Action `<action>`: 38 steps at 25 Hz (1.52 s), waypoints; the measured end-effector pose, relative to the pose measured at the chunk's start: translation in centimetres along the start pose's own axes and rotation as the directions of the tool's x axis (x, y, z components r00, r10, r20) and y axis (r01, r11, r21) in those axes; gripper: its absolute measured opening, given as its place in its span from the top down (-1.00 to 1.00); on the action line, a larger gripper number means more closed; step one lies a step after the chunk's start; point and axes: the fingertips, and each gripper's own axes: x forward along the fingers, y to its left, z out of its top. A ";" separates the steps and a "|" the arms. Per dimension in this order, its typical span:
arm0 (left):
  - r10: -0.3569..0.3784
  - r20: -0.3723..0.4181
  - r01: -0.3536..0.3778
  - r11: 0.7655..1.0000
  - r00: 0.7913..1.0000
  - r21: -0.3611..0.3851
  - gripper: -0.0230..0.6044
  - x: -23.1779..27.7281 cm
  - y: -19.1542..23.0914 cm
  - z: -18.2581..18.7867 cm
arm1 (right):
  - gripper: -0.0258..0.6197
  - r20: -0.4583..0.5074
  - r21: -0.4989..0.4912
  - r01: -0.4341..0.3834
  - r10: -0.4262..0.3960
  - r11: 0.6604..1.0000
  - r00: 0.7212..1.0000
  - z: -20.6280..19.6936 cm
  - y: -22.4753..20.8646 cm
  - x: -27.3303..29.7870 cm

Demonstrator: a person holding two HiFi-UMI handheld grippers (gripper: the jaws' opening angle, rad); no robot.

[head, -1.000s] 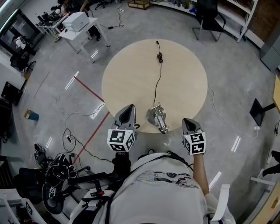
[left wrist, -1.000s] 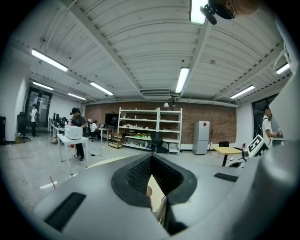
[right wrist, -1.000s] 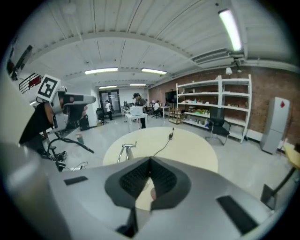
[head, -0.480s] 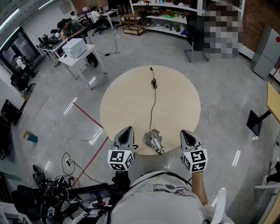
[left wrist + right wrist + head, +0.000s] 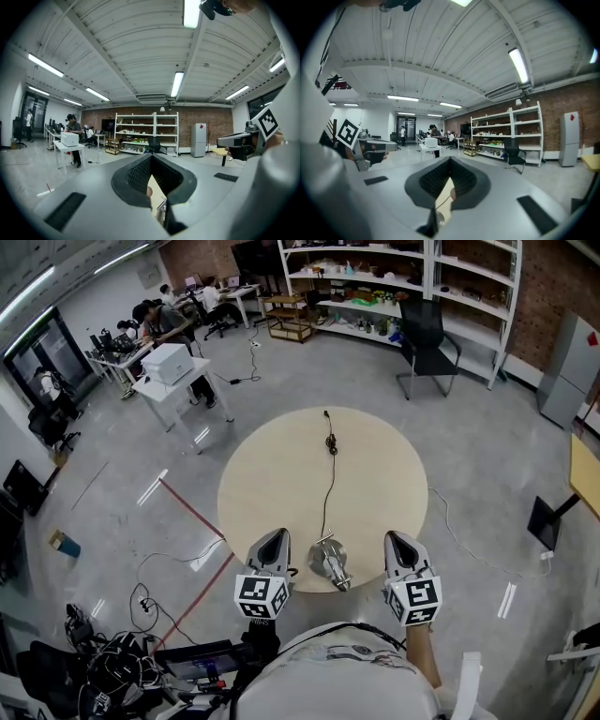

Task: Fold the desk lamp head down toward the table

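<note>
A silver desk lamp (image 5: 330,562) lies folded low at the near edge of the round beige table (image 5: 281,474). Its black cord (image 5: 328,465) runs across the top to the far side. My left gripper (image 5: 270,552) hangs just left of the lamp, over the table's rim, and is shut with nothing in it. My right gripper (image 5: 398,552) is off the rim to the lamp's right, also shut and empty. Neither touches the lamp. In the left gripper view the gripper (image 5: 151,174) points nearly level, and a sliver of the lamp (image 5: 161,212) shows through its notch. The right gripper (image 5: 449,180) shows the same.
A white desk with a printer (image 5: 167,365) stands far left, a black chair (image 5: 427,343) and shelves (image 5: 403,277) at the back. A red tape line (image 5: 197,521) and loose cables (image 5: 150,540) cross the floor at left. Dark equipment (image 5: 112,667) sits bottom left.
The head view has tipped up, so the table sits lower in the picture and more of the room shows. The right gripper has risen. The lamp has not moved.
</note>
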 end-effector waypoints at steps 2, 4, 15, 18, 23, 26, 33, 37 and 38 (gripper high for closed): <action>-0.001 0.004 0.001 1.000 1.000 -0.001 0.92 0.1 -0.2 0.1 | 0.90 0.035 0.003 0.008 -0.008 1.000 0.999 0.6 -0.1 -0.1; -0.004 0.008 0.004 1.000 1.000 0.000 0.92 0.1 -0.5 0.2 | 0.90 0.056 0.004 0.012 -0.013 1.000 0.998 1.0 -0.2 -0.3; 0.004 0.023 -0.004 1.000 1.000 0.000 0.92 -0.8 -0.3 0.4 | 0.90 0.082 0.007 0.036 -0.037 0.999 0.996 1.3 0.1 -0.8; 0.005 0.021 -0.005 1.000 1.000 -0.001 0.92 -0.8 -0.2 0.5 | 0.90 0.083 0.008 0.039 -0.039 0.999 0.996 1.4 0.1 -0.8; 0.003 0.022 -0.003 1.000 1.000 -0.002 0.92 -1.1 -0.3 0.4 | 0.90 0.086 0.008 0.046 -0.046 0.999 0.995 1.2 0.3 -1.1; 0.000 0.025 0.000 1.000 1.000 -0.001 0.92 -1.2 -0.2 0.5 | 0.90 0.089 0.006 0.047 -0.048 0.999 0.995 1.3 0.5 -1.1; 0.001 0.024 -0.001 1.000 1.000 -0.003 0.92 -1.2 -0.5 0.3 | 0.91 0.091 0.000 0.041 -0.041 0.999 0.995 1.2 0.4 -1.2; 0.003 0.024 -0.003 1.000 1.000 -0.004 0.92 -1.2 -0.4 0.3 | 0.91 0.080 -0.009 0.043 -0.042 0.999 0.996 1.0 0.5 -1.0; 0.003 0.023 -0.003 1.000 1.000 -0.004 0.92 -1.2 -0.4 0.2 | 0.91 0.077 -0.007 0.041 -0.041 0.999 0.996 0.9 0.5 -1.0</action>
